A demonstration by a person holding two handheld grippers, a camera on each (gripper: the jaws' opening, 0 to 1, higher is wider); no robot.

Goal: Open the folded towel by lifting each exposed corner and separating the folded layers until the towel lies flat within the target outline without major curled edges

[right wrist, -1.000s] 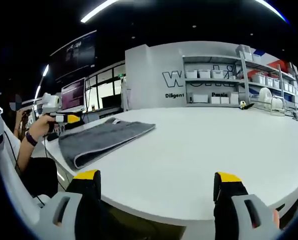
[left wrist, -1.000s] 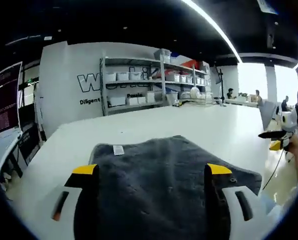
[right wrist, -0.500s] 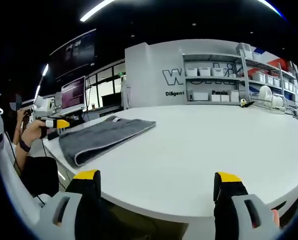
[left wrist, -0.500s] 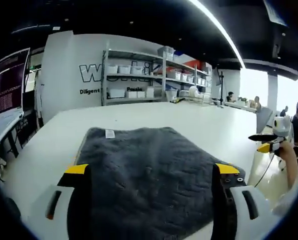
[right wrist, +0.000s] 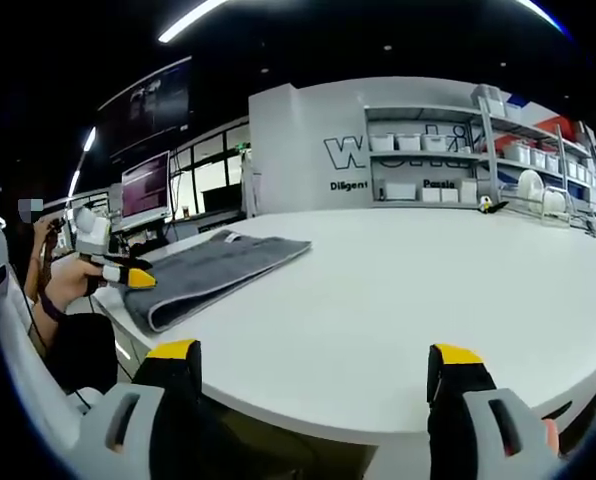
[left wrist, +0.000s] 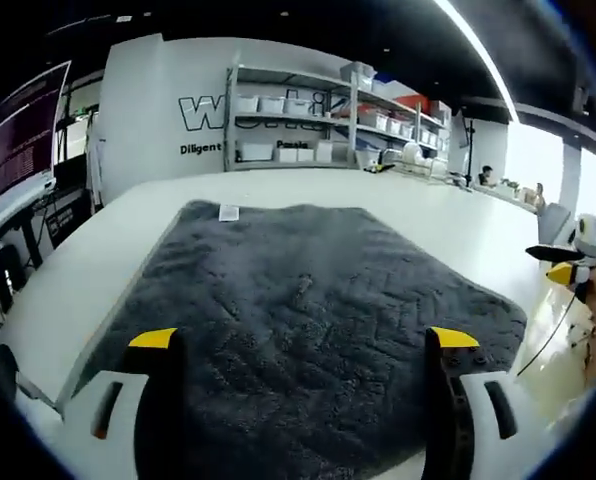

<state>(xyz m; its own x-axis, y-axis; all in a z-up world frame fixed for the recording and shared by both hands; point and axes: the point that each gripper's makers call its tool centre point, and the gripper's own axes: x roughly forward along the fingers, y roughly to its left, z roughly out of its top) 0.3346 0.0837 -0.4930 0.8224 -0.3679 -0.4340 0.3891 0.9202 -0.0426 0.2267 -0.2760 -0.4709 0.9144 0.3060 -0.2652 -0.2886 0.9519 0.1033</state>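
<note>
1. Towel (left wrist: 298, 300): grey, folded, lying flat on the white table (right wrist: 418, 300) near its edge; a small label (left wrist: 228, 212) sits at its far corner.
2. Left gripper (left wrist: 303, 345) is spread wide over the near edge, holding nothing; right gripper (right wrist: 313, 360) is likewise spread, well apart.
3. Likely soft, light and limp; pinch only the top layer at a near corner.

One towel (left wrist: 298, 300); two grippers (left wrist: 303, 350)

The towel's (left wrist: 298, 310) near edge is hidden behind the left hand-held gripper (left wrist: 303, 345); the small label (left wrist: 229, 212) at its far edge is illegible. Wall lettering (right wrist: 363, 155) is partly covered by the shelving (right wrist: 428, 165).
</note>
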